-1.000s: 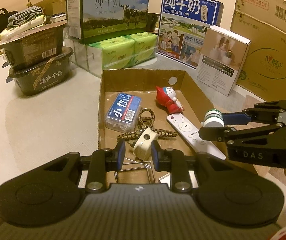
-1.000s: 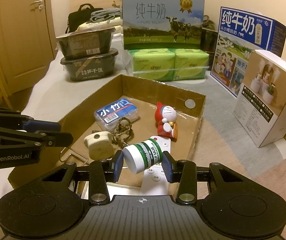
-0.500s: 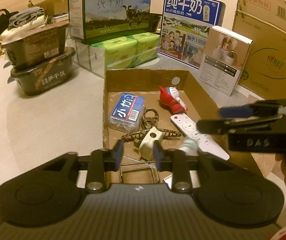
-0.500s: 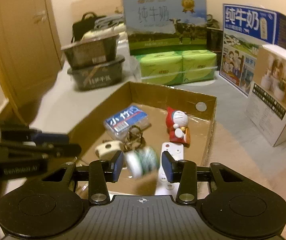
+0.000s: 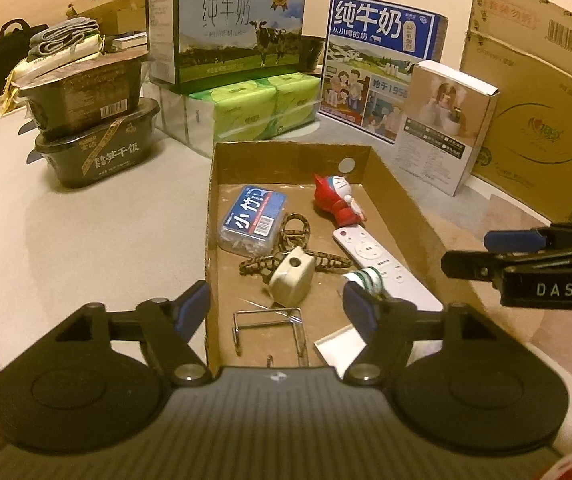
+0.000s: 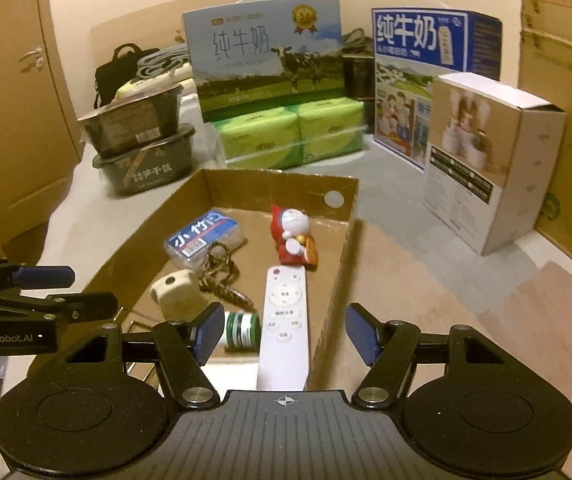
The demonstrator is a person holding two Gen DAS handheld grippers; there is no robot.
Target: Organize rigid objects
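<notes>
Both jaws are opening with nothing gripped: the left hand-held gripper [image 5: 275, 306] above the white plug [image 5: 292, 282], the right hand-held gripper [image 6: 284, 330] over the remote [image 6: 284, 320], the green-banded jar [image 6: 239, 330] lying in the cardboard tray [image 6: 277, 184].

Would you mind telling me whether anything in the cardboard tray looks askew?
The small green-and-white jar lies tipped on its side beside the white remote at the tray's near end; the Doraemon figurine also lies toppled.
</notes>
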